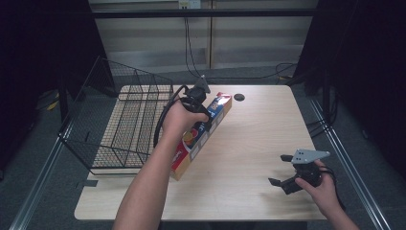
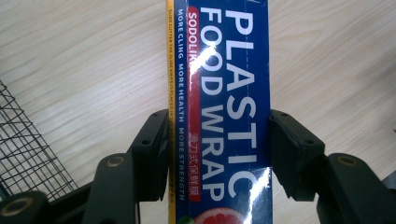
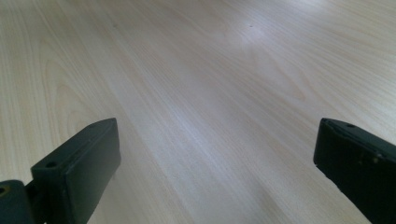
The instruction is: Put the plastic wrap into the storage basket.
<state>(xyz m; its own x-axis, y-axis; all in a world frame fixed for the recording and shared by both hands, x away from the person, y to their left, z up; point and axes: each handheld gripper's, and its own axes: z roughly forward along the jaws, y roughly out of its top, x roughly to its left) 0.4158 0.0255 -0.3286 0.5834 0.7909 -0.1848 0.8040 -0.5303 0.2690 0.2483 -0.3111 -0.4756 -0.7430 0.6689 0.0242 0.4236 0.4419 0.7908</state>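
One black wire basket [image 1: 125, 125] stands on the left part of the one wooden table [image 1: 249, 143]. Just right of the basket, one long box of plastic food wrap [image 1: 203, 136] lies aslant, its near end by the basket's near corner. The left gripper [image 1: 200, 111] is clamped across that box, one jaw on each long side. Well right of the basket, near the table's front corner, the right gripper [image 1: 283, 170] has its jaws spread wide, with nothing between them.
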